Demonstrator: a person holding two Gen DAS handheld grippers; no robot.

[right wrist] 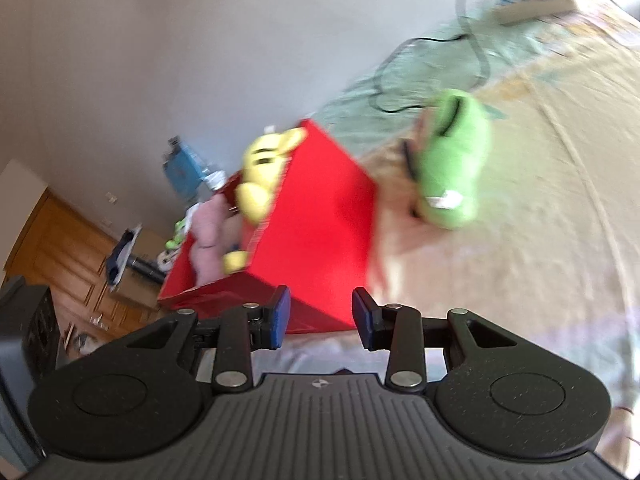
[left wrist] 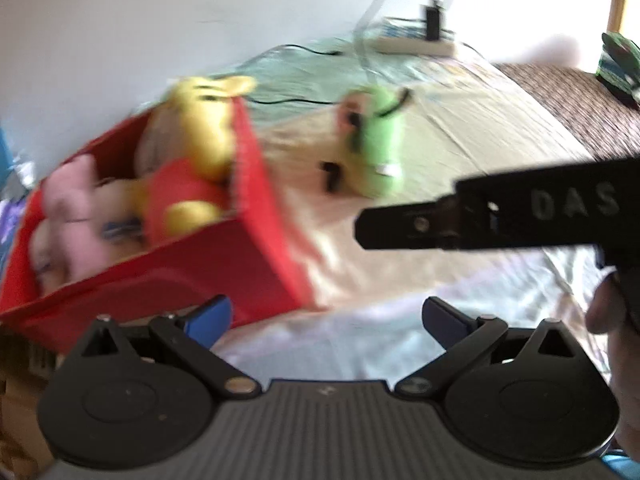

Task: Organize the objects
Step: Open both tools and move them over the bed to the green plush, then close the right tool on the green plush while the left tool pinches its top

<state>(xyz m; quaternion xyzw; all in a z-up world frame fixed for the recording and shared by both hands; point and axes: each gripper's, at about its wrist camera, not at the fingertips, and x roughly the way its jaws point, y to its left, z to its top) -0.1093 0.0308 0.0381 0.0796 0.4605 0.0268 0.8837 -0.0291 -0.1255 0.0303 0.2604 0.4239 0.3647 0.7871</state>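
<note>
A square red fabric box (right wrist: pixel 320 220) on the bed holds a yellow plush bear (left wrist: pixel 200 136) and a pink plush toy (right wrist: pixel 208 228). A green plush toy (right wrist: pixel 452 160) lies just right of it. The left gripper (left wrist: pixel 326 320) and the right gripper (right wrist: pixel 320 316) are both released, grasping nothing.

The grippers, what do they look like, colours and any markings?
Both are matte black. The left gripper and the right gripper each have blue pads on their fingers, two round black discs, silver pivot screws and a ribbed grey base. Seen from the left wrist, the right gripper's side bears raised letters "DAS".
</note>
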